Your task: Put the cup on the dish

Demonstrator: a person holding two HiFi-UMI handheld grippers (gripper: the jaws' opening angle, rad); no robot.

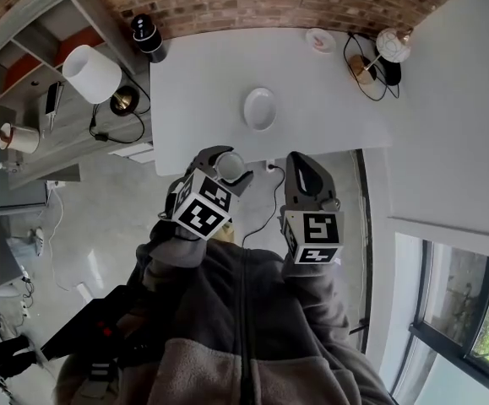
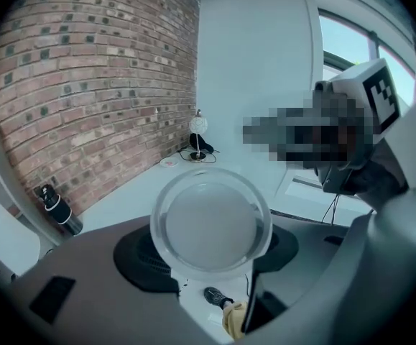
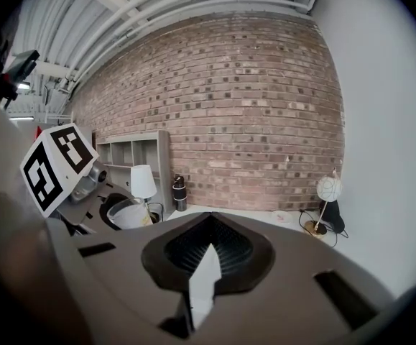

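The cup (image 2: 210,227) is clear, round-rimmed and empty, its mouth facing the left gripper's camera. The left gripper (image 1: 225,164) clamps it between its jaws, one at each side of the wall. It is held in the air at the near edge of the white table (image 1: 193,83), apart from the white dish (image 1: 259,108), which lies farther in on the tabletop. The right gripper (image 1: 306,169) hangs just right of the cup, level with the left one, jaws pressed together with nothing between them. Both forearms are in grey fleece sleeves (image 1: 252,310).
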